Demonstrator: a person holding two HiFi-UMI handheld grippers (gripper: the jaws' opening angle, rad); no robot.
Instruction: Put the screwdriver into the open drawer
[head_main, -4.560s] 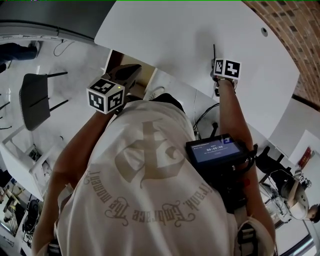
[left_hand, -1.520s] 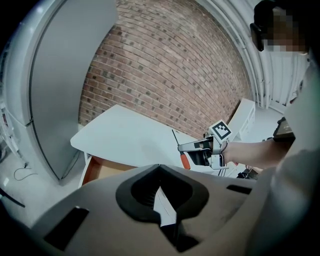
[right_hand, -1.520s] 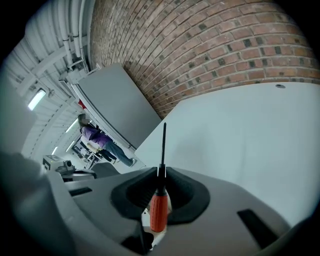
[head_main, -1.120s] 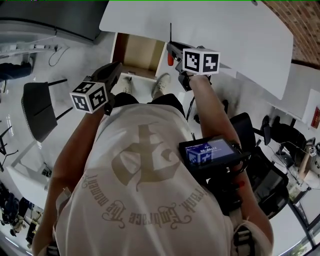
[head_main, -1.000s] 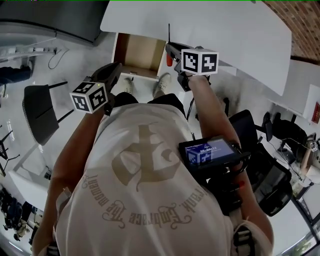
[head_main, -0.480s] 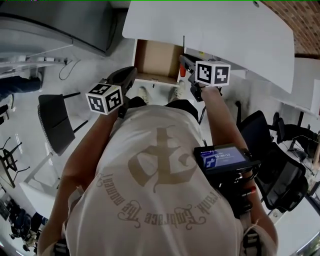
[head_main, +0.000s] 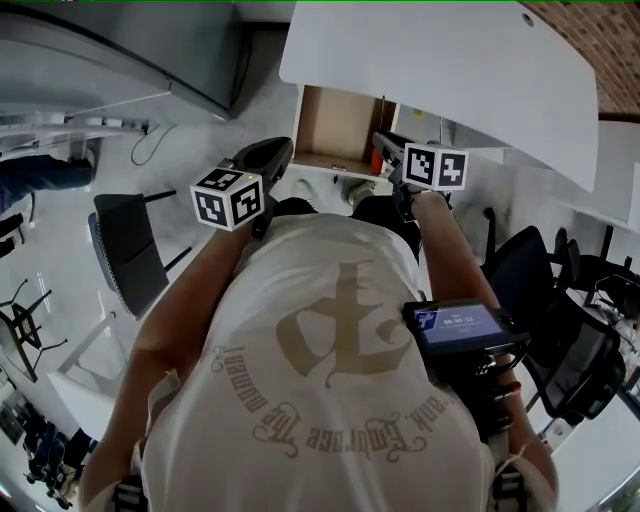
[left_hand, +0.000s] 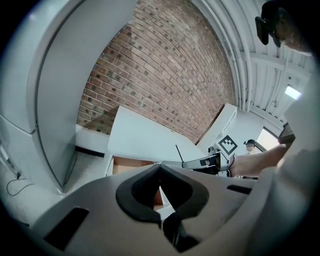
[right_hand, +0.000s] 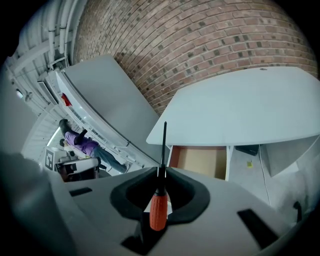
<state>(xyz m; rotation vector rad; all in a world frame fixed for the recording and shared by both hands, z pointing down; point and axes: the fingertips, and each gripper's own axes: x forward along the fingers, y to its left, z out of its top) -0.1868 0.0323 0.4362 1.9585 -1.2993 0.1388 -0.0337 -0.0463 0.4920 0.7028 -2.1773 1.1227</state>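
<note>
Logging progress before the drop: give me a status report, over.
Left gripper shut, empty. Right gripper shut on screwdriver, shaft pointing forward. Drawer open, screwdriver not yet inside. Nothing seen blocking.

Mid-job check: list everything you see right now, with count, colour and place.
screwdriver: 1, orange handle, black shaft, clamped in the right gripper
drawer: 1, brown inside, open under the table
table: 1, white, above the drawer
chair: 1, black, floor at left
office chairs: 2, black, floor at right
brick wall: 1, red-brown, behind the table
screen device: 1, black, lit blue, on the person's right side
left gripper: 1, grey, shut, empty
right gripper: 1, grey, near the drawer front
</note>
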